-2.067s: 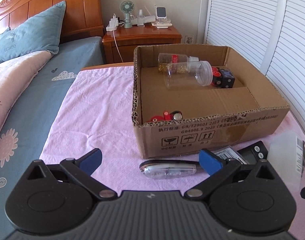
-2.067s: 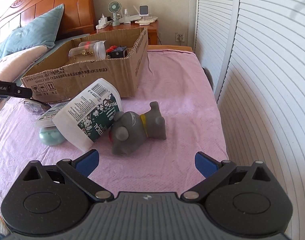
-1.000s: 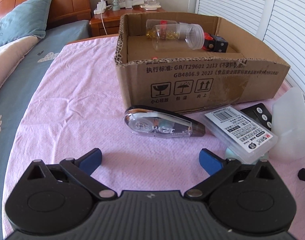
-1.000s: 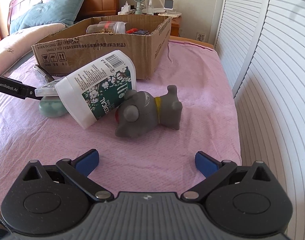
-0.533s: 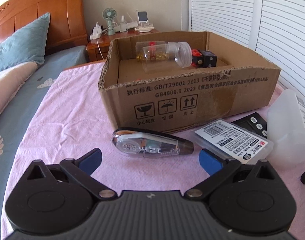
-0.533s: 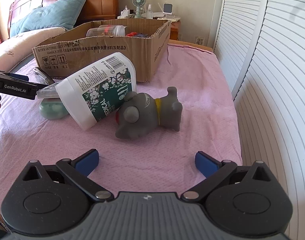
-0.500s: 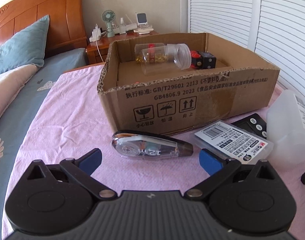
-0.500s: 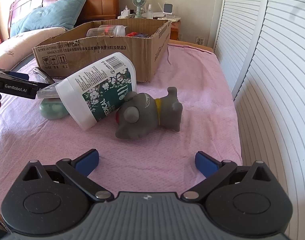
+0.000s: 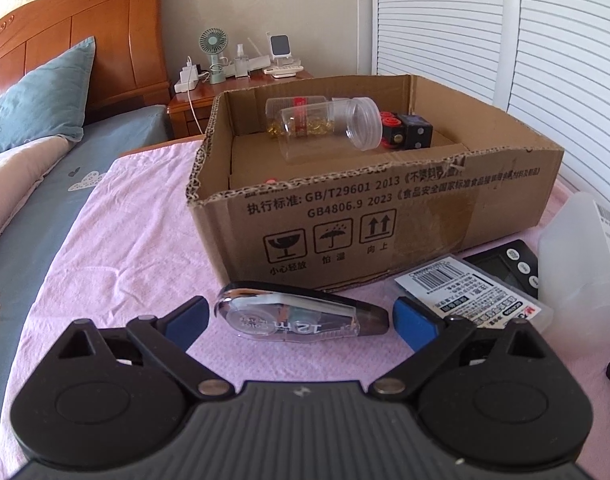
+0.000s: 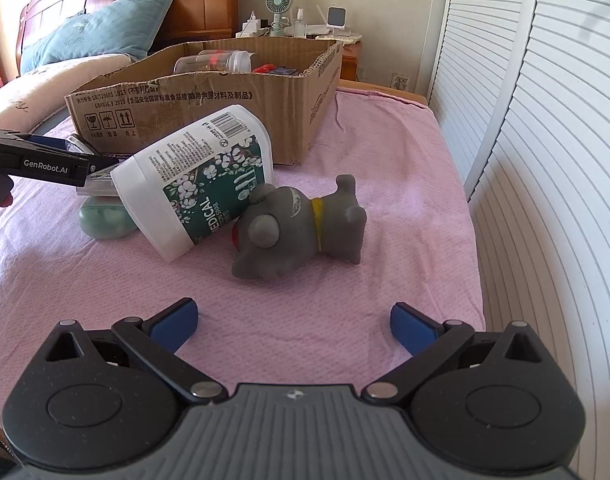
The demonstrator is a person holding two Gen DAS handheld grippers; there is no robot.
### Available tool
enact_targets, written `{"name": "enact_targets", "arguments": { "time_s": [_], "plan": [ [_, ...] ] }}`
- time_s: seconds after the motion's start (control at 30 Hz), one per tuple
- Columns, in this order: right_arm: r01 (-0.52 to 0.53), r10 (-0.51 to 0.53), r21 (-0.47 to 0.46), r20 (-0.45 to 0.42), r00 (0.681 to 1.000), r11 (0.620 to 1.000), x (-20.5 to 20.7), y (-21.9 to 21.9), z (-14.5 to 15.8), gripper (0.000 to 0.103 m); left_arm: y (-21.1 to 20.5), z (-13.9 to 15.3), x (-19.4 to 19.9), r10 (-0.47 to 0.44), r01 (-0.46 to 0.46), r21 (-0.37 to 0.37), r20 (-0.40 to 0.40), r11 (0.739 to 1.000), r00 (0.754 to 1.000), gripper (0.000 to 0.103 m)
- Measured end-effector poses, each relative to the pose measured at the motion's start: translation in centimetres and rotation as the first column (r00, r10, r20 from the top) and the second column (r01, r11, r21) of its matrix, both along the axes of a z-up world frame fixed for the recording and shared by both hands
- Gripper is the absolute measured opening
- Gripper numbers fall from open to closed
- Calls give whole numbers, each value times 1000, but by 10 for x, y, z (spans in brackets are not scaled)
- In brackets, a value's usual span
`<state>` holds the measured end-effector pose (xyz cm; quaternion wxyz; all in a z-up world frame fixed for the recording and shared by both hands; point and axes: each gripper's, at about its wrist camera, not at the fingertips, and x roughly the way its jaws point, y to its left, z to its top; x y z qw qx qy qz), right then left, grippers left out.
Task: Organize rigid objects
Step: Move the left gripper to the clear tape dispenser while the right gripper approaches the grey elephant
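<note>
A clear correction-tape dispenser (image 9: 301, 316) lies on the pink cloth in front of the cardboard box (image 9: 385, 216). My left gripper (image 9: 301, 320) is open, its blue fingertips on either side of the dispenser, apart from it. The box holds two clear jars (image 9: 325, 128) and a black and red cube (image 9: 405, 132). My right gripper (image 10: 293, 320) is open and empty, a little short of a grey toy dog (image 10: 301, 228) lying on its side. A white cotton-swab tub (image 10: 197, 176) leans against the dog.
A flat clear case (image 9: 473, 296), a black timer (image 9: 513, 264) and the white tub (image 9: 581, 248) lie right of the dispenser. A green soap-like oval (image 10: 105, 220) sits under the tub. Shutter doors run along the right. Bed and nightstand lie beyond.
My left gripper has moved forward and lower, so the dispenser now sits between its fingertips. My right gripper has barely moved.
</note>
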<state>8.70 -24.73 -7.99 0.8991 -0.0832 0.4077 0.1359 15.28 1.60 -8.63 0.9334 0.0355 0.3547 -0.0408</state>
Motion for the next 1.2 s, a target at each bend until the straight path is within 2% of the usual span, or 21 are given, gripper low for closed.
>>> {"name": "enact_targets", "arguments": {
  "time_s": [0.03,0.37,0.5,0.67,0.97,1.2],
  "plan": [
    [-1,1,0,0,1000,1000,0,0,0,103,0,1,0,-3,3,-4,-3,1000,1000,90],
    [0,0,1,1,1000,1000,0,0,0,103,3,21,-15,-51,51,-2,-38,999,998,90],
    [1,-1,1,1,1000,1000,-1,0,0,103,1,33,-30,-139,142,17,-119,990,983,90],
    [-3,3,0,1,1000,1000,-2,0,1,103,-2,30,-44,-209,215,7,-205,977,956,90],
    [-15,15,-3,-12,1000,1000,0,1,1,103,-10,9,-46,-211,219,18,-210,975,955,90],
    [-40,40,-6,-15,999,999,7,1,1,103,-8,4,-43,-215,219,5,-184,976,959,99]
  ]
}}
